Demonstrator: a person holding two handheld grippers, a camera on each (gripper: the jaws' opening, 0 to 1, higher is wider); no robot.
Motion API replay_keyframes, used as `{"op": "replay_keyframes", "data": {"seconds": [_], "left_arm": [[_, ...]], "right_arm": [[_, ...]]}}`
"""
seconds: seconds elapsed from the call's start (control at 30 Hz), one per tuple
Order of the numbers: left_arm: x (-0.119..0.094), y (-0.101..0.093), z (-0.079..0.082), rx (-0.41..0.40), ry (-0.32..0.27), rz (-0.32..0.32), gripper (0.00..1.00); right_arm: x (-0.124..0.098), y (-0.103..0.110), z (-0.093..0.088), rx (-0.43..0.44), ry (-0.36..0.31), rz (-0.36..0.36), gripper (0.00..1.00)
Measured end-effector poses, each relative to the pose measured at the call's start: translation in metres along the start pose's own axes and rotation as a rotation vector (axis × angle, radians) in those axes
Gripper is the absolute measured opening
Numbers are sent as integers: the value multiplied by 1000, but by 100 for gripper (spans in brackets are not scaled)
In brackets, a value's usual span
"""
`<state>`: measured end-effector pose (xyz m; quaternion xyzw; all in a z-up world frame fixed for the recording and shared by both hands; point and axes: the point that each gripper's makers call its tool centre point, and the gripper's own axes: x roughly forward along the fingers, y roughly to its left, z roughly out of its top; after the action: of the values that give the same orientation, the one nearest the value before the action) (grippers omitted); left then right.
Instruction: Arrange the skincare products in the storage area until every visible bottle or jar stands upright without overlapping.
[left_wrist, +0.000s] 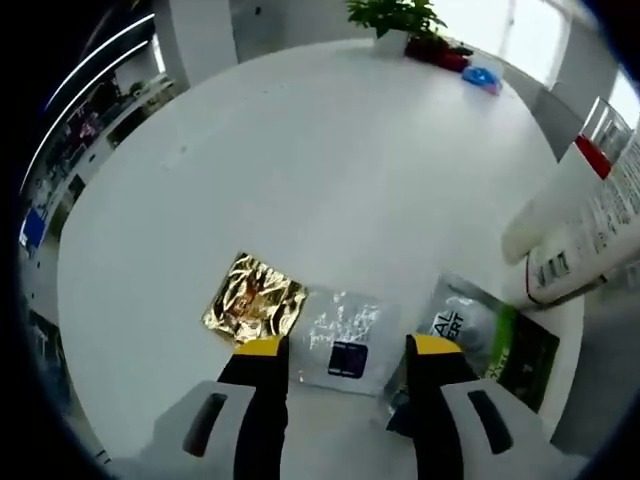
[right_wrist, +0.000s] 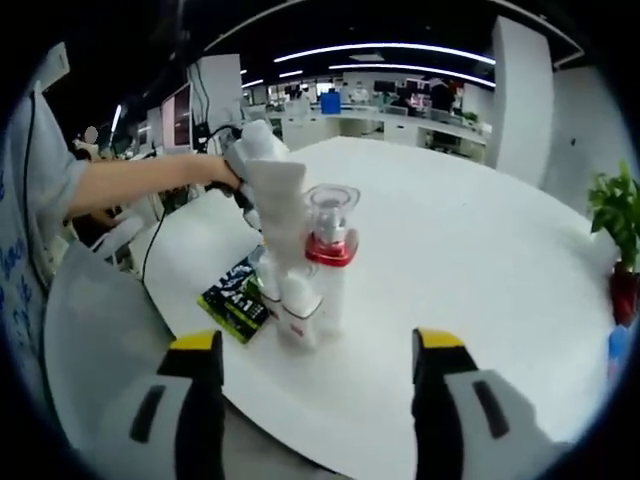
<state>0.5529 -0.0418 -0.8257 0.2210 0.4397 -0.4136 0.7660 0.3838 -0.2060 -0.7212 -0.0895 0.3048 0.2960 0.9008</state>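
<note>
Left gripper view counts three flat sachets on the round white table (left_wrist: 330, 150): a gold sachet (left_wrist: 254, 299) at 7 o'clock, a clear sachet (left_wrist: 343, 338) at 6 between the jaw tips, and a green sachet (left_wrist: 495, 338) at 5. At 3 o'clock two white tubes (left_wrist: 585, 215) and a red-collared bottle (left_wrist: 605, 140) stand bunched together. At 12, on the table's far edge, are a potted plant (left_wrist: 395, 20) and a blue item (left_wrist: 482, 77). The left gripper (left_wrist: 347, 347) hangs over the clear sachet, jaws spread wide, gripping nothing.

Right gripper view shows the tubes (right_wrist: 285, 250) and bottle (right_wrist: 330, 255) upright at centre, touching, the green sachet (right_wrist: 235, 295) just beside them at 9. An open-plan office with strip lights lies beyond. A person's arm (right_wrist: 140, 180) reaches in from 9 o'clock. The right gripper (right_wrist: 318, 350) is wide apart and empty, near the table edge.
</note>
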Motion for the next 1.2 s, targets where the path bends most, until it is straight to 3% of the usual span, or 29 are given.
{"op": "replay_keyframes", "data": {"seconds": [0.77, 1.2], "left_arm": [[4, 7, -1, 26, 25, 3, 37], [-11, 21, -12, 34, 49, 34, 36]], "right_arm": [[-1, 1, 0, 3, 1, 1, 79], [-2, 2, 1, 4, -4, 4, 80]]}}
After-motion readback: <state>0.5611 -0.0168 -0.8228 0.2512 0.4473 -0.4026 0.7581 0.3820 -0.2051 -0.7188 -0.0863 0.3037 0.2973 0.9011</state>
